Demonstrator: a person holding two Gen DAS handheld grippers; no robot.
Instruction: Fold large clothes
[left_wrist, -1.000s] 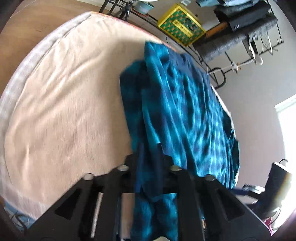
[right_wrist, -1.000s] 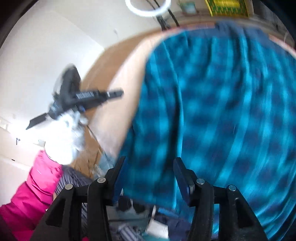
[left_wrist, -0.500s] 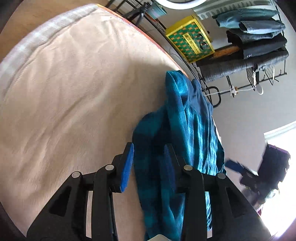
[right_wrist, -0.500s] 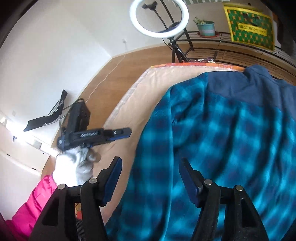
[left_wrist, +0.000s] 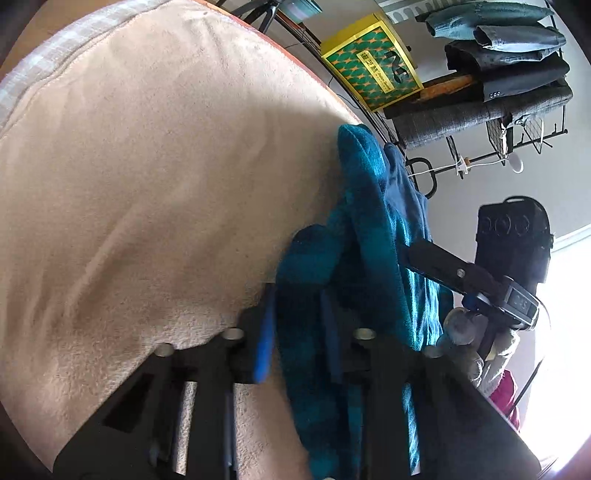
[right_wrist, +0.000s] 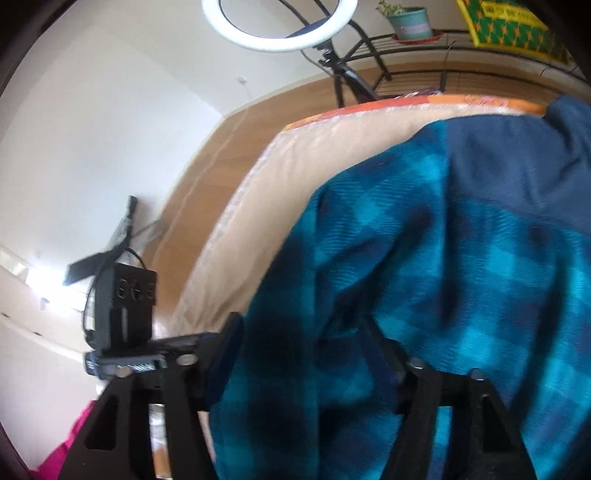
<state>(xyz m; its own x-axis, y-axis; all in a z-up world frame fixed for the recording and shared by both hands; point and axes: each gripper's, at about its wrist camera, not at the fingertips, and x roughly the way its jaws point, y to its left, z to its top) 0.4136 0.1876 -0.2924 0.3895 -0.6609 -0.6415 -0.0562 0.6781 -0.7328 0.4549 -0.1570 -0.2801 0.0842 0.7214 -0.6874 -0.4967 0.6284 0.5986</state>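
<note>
A teal-and-navy plaid shirt lies bunched along the right side of a beige bed cover. My left gripper sits low over the cover. Its jaws are closing and its blue pads pinch a fold of the shirt. In the right wrist view the shirt fills most of the picture, with its navy yoke at the far end. My right gripper has its jaws wide apart and closing. Shirt fabric fills the gap and drapes over the right finger. A gloved hand holds that gripper.
Behind the bed, a metal rack carries a yellow-green box and folded dark clothes. A ring light on a stand and a potted plant stand past the bed's far edge. Wooden floor lies to the left.
The shirt was held up and spread between both grippers; now it is lower and bunched on the bed. Both hands came down and across. The left jaws widened, then narrowed on the fabric.
</note>
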